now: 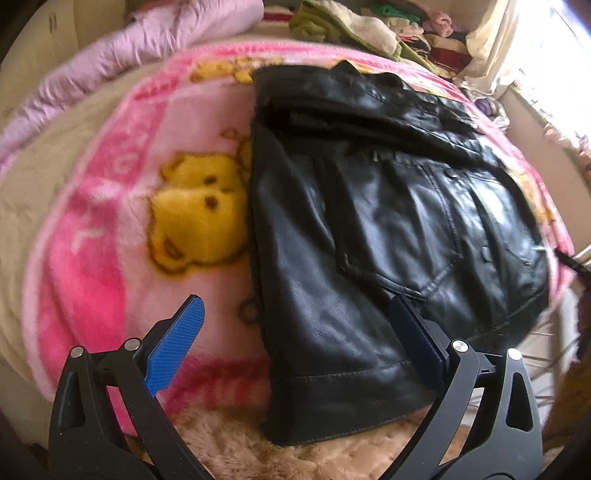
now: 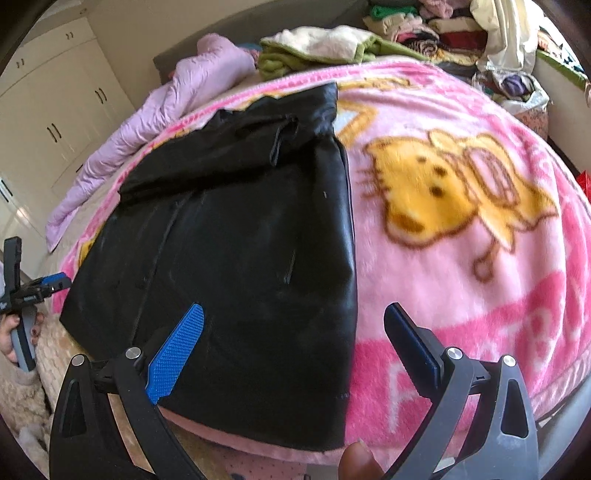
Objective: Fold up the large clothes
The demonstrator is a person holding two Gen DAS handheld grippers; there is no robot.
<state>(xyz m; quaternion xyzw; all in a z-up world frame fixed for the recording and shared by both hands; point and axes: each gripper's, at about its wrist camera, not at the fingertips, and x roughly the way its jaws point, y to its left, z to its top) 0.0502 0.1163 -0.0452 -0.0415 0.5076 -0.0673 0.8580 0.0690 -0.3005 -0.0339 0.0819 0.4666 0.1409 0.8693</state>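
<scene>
Black jacket (image 1: 369, 229) lies sleeves-in on pink blanket (image 1: 110, 229) for halving; left gripper (image 1: 295, 343) and right gripper (image 2: 291, 343) released (holding nothing), hem at 6 o'clock.

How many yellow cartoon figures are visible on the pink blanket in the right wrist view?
1 whole: a big yellow figure right of the black jacket on the pink blanket. Yellow scraps peek out at the jacket's far and left edges; more figures may lie hidden under it.

A pink cartoon blanket (image 1: 110, 221) covers the bed, a lilac quilt (image 2: 147, 122) and heaped clothes (image 2: 424, 33) beyond
</scene>
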